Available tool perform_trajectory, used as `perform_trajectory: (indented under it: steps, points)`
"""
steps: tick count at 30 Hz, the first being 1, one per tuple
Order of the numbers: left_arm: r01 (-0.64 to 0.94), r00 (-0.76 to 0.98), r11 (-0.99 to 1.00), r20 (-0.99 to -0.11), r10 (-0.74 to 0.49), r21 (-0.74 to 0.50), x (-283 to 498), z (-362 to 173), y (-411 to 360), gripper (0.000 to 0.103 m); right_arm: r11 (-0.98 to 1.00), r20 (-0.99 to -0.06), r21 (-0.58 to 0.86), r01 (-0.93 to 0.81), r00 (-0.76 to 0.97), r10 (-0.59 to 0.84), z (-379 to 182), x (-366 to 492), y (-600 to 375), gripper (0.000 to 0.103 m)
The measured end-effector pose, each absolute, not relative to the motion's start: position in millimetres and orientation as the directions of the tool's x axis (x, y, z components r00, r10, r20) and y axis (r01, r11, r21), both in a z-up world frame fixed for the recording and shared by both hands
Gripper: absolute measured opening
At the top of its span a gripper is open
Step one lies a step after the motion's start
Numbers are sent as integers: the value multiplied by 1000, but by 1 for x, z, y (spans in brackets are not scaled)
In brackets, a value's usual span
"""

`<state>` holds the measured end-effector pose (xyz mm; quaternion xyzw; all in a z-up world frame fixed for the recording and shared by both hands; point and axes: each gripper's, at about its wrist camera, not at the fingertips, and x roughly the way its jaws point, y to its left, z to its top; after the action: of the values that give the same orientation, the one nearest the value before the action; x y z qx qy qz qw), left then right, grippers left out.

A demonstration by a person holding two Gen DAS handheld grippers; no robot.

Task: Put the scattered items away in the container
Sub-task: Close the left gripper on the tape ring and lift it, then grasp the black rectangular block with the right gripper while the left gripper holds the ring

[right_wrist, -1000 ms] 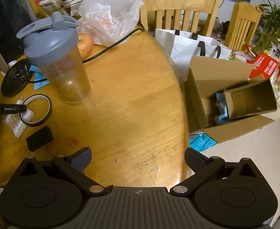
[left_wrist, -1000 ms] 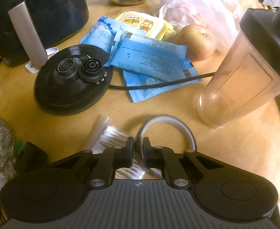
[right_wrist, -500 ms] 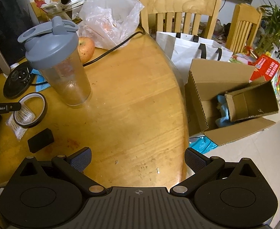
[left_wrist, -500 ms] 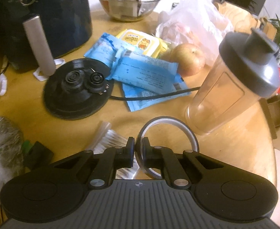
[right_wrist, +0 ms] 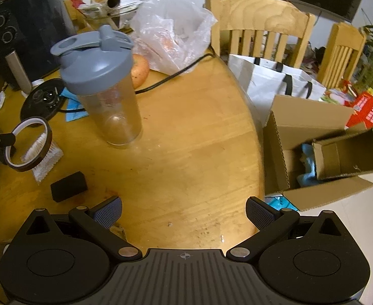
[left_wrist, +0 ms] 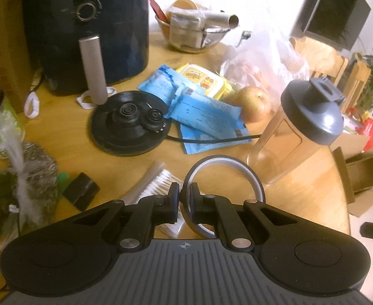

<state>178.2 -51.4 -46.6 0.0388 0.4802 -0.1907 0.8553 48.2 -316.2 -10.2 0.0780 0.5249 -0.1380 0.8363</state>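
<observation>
Gripping the rim of a tape roll (left_wrist: 224,178), the left gripper (left_wrist: 184,198) has its two fingers pinched tight on the ring's wall, one finger outside and one inside the hoop. The right wrist view shows the tape roll (right_wrist: 30,147) lifted and tilted above the wooden table (right_wrist: 186,152), hanging over a packet of cotton swabs (right_wrist: 43,160) that lies flat on the wood. In the left wrist view the cotton swabs (left_wrist: 158,183) sit at about 11 o'clock from the pinched fingers, partly hidden behind them.

A clear shaker bottle (left_wrist: 298,132) with a grey lid stands upright at 2 o'clock from the tape roll, close beside it. A small black block (right_wrist: 68,185) lies on the table at 5 o'clock from the roll in the right wrist view. Further back, at 12 o'clock in the left wrist view, blue packets (left_wrist: 206,119) overlap a black cable, with a round black kettle base (left_wrist: 130,127) at 11 o'clock and an apple (left_wrist: 255,104) at 1 o'clock.

The right gripper (right_wrist: 184,213) hangs over bare table with its jaws spread wide and nothing between them. The open cardboard box (right_wrist: 321,157) sits off the table edge at 3 o'clock in the right wrist view, a smaller carton and something blue inside it.
</observation>
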Motion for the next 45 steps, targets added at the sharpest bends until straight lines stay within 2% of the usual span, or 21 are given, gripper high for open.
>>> perform_trajectory:
  steps: [25, 45]
  points:
    - [118, 534, 988, -833, -144, -95, 130, -25, 5, 9, 997, -878, 1, 75, 478, -36, -1, 72, -272, 103]
    - [-99, 555, 992, -832, -11, -80, 102, -20, 60, 9, 970, -898, 2, -243, 426, 108, -25, 108, -214, 103]
